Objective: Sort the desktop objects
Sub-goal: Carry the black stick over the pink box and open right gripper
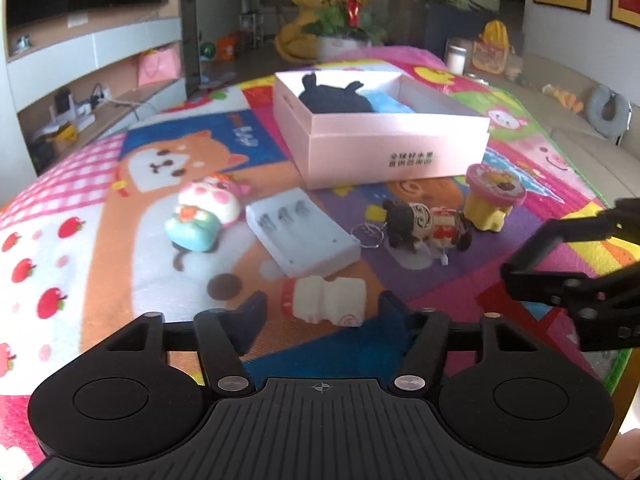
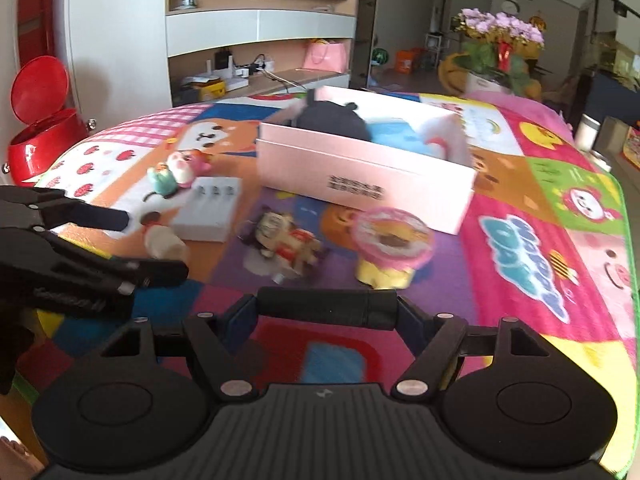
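A pink open box (image 1: pixel 380 148) (image 2: pixel 360 184) stands on the colourful mat, with a black plush (image 1: pixel 332 98) and something blue inside. My left gripper (image 1: pixel 322 314) is open, its fingers either side of a small white and red toy (image 1: pixel 326 300) (image 2: pixel 164 244). My right gripper (image 2: pixel 326 310) is shut on a black cylinder (image 2: pixel 326 308), held crosswise above the mat. In front of the box lie a grey battery charger (image 1: pixel 302 234) (image 2: pixel 210 208), a pink and teal plush (image 1: pixel 204 210), a small doll (image 1: pixel 424 226) (image 2: pixel 286 240) and a pink-lidded yellow cup toy (image 1: pixel 494 196) (image 2: pixel 390 242).
The mat's right edge (image 2: pixel 624 240) drops off toward the floor. A red bin (image 2: pixel 36 120) stands left of the table. A flower pot (image 1: pixel 344 12) sits beyond the far edge. The right gripper's arm (image 1: pixel 580 276) shows at the left view's right side.
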Motion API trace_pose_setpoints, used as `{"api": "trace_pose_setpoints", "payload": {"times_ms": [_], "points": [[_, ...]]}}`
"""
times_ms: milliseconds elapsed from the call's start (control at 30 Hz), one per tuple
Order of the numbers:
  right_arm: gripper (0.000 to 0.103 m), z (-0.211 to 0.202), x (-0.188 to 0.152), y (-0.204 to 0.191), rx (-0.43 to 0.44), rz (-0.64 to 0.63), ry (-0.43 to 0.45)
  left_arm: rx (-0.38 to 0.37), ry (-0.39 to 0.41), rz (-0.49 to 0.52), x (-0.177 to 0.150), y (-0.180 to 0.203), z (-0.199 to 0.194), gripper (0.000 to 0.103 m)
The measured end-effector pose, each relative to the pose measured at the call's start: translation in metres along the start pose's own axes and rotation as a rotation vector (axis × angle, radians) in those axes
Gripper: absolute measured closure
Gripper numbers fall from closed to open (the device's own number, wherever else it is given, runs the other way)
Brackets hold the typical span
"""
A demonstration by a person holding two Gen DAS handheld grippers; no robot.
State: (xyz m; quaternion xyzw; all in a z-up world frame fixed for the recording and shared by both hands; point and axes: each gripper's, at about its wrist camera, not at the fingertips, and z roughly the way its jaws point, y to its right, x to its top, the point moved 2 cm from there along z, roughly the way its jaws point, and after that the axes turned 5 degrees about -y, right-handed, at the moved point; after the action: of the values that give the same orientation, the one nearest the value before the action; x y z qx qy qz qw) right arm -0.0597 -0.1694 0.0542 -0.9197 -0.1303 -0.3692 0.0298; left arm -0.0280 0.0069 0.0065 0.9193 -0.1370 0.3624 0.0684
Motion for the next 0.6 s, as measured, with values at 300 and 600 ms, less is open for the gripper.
{"api": "trace_pose_setpoints", "payload": {"times_ms": [300, 600], "points": [[0.029, -0.009, -0.013, 0.01, 0.023, 0.003, -0.016, 0.012, -0.001, 0.07, -0.001, 0.011, -0.009, 0.055], [0.029, -0.046, -0.004, 0.024, 0.052, -0.008, 0.058, -0.086, 0.061, 0.138, 0.008, 0.034, -0.048, 0.055]]}}
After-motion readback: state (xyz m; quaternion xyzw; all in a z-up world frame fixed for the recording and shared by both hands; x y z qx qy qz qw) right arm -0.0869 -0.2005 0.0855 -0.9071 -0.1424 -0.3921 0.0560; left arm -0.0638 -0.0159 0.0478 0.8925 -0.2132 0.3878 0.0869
